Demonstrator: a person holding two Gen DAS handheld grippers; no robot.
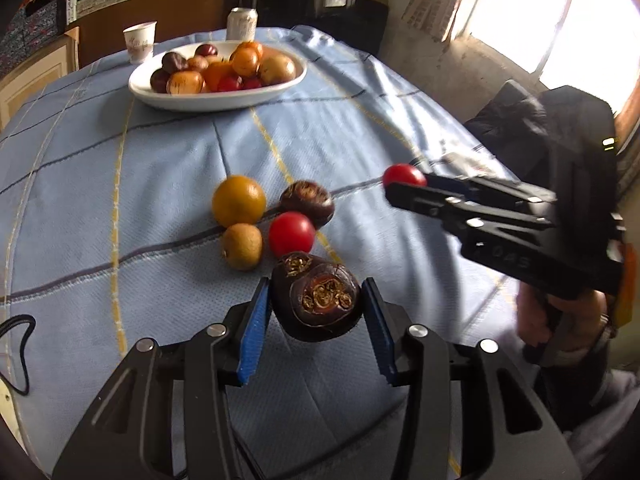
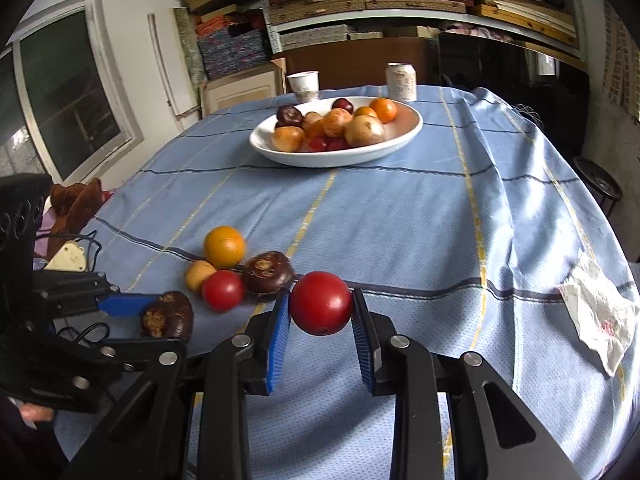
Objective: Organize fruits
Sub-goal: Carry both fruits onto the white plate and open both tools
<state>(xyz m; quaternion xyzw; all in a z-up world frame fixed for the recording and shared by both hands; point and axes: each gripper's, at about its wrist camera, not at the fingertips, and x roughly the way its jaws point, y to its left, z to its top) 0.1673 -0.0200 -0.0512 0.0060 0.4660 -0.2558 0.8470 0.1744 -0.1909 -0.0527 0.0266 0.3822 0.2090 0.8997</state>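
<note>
My left gripper (image 1: 316, 300) is shut on a dark purple-brown fruit (image 1: 318, 300), held just above the blue cloth; it shows in the right wrist view too (image 2: 168, 316). My right gripper (image 2: 320, 304) is shut on a red tomato (image 2: 321, 303), also seen in the left wrist view (image 1: 402, 176). On the cloth lie an orange (image 1: 239, 200), a brown kiwi-like fruit (image 1: 242, 246), a second red tomato (image 1: 291, 234) and another dark fruit (image 1: 307, 202). A white bowl (image 1: 192, 100) at the far side holds several fruits.
A paper cup (image 1: 140, 42) and a drink can (image 1: 241, 24) stand behind the bowl. A crumpled tissue (image 2: 600, 312) lies on the cloth at the right. A black cable (image 1: 20, 344) hangs at the table's left edge. Shelves stand behind.
</note>
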